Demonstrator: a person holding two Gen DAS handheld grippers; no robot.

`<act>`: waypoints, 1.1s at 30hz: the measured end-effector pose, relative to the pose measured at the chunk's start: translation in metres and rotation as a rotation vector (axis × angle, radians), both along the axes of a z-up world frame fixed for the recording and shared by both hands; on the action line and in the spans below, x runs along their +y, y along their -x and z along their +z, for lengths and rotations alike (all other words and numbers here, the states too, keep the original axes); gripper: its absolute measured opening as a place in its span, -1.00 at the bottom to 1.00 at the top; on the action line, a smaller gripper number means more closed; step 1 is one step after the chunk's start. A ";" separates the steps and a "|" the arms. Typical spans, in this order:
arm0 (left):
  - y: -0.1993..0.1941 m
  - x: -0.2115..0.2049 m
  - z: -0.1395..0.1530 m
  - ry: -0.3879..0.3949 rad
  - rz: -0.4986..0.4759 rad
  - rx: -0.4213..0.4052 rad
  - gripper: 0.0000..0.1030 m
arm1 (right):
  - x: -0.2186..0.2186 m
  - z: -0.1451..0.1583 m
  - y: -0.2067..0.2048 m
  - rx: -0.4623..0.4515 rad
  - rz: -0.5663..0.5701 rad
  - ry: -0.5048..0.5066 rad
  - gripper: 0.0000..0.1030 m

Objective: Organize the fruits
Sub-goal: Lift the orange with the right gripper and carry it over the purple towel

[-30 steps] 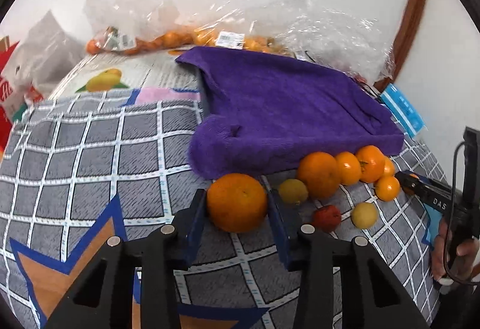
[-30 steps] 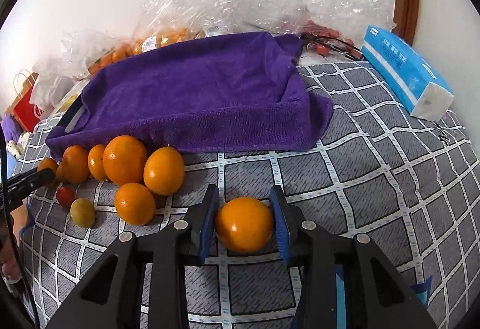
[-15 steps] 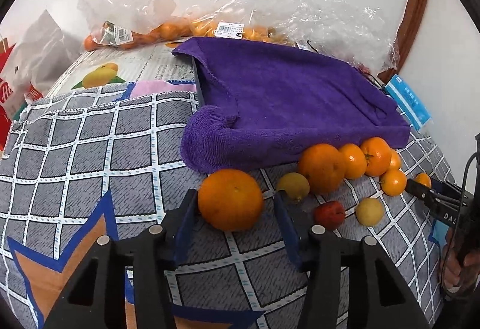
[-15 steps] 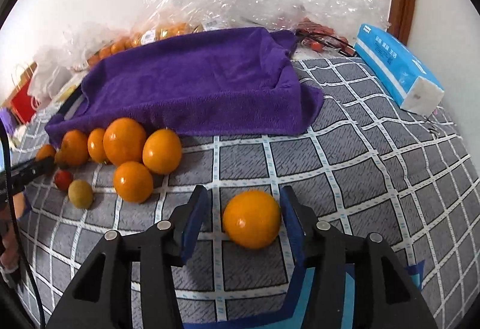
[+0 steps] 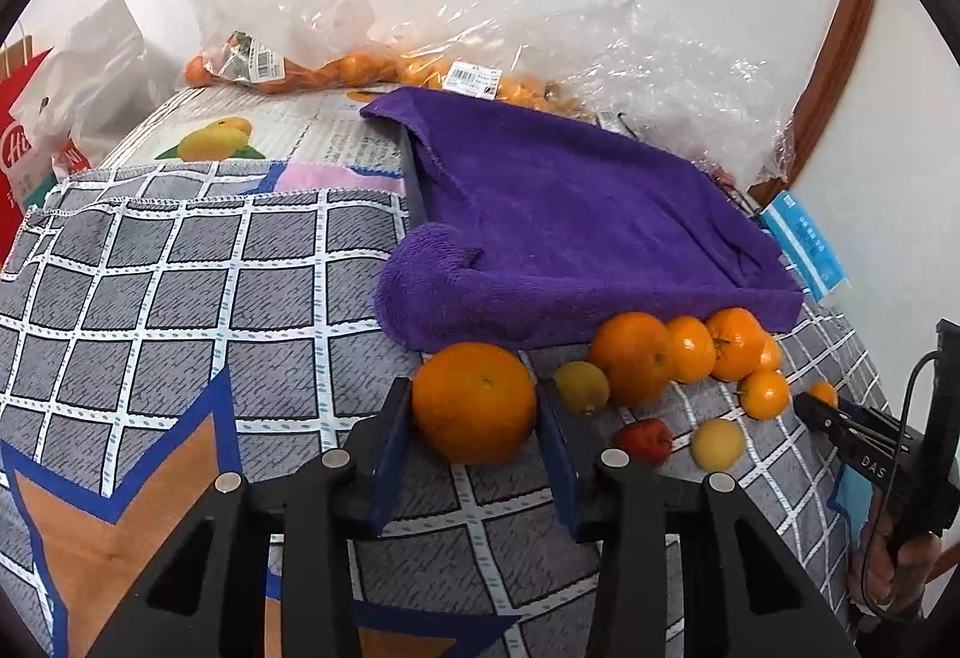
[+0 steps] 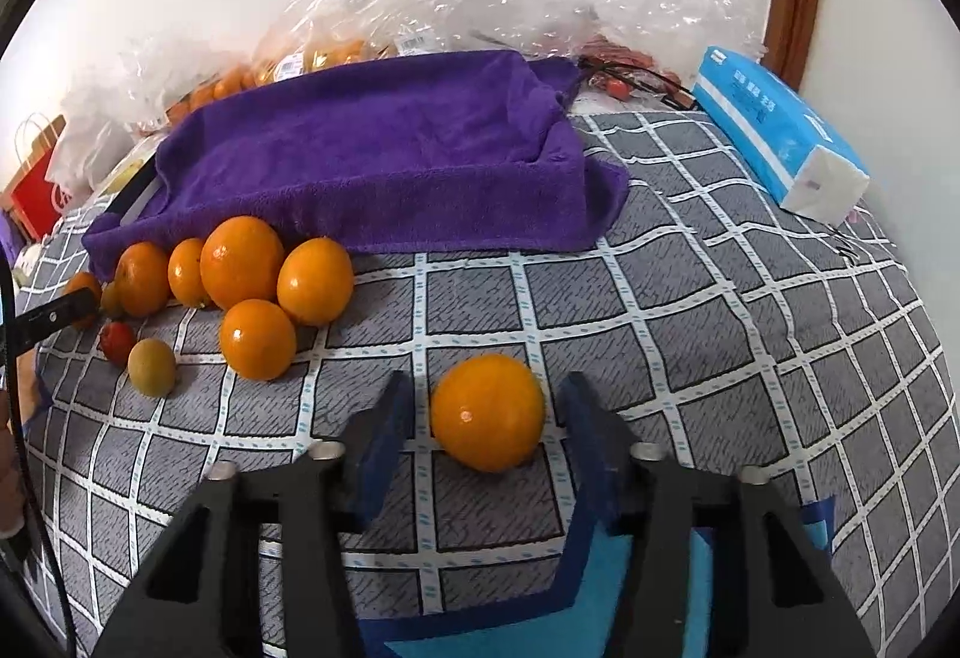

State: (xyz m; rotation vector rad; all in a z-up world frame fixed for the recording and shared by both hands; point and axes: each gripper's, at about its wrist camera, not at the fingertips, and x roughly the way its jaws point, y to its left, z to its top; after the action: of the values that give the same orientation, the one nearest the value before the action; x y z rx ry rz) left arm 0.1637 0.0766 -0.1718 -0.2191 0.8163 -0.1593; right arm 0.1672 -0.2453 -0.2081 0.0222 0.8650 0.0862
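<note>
The big round orange sits on the grey checked cloth between the closing fingers of the left gripper, pads touching or nearly so. The smaller glossy orange lies between the right gripper fingers, closing with gaps either side. The purple towel-lined tray holds nothing; the cluster of loose fruit waits beside it. Sorting has barely started, I judge.

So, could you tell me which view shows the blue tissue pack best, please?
The right wrist view: there the tissue pack lies whole and unobstructed, right of the purple towel, with its white end showing. In the left wrist view it is only a thin blue sliver behind the towel's far corner, near the picture's edge.
</note>
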 end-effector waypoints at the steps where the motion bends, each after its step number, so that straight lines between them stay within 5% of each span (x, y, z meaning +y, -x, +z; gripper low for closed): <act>1: 0.001 0.000 0.001 0.003 0.000 -0.007 -0.26 | -0.003 0.000 0.001 -0.003 -0.004 -0.018 -0.33; 19: 0.018 -0.006 0.017 -0.029 0.006 -0.108 -0.26 | -0.009 0.014 0.013 -0.065 -0.053 -0.068 -0.33; 33: 0.002 -0.005 0.091 0.031 0.028 -0.152 -0.26 | 0.026 0.092 -0.008 -0.170 0.021 -0.094 -0.33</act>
State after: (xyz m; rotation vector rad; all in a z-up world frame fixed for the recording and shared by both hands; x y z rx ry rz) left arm 0.1621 0.0719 -0.0806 -0.2442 0.6596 -0.1606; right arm 0.1755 -0.2194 -0.1163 0.0922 0.6911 0.1465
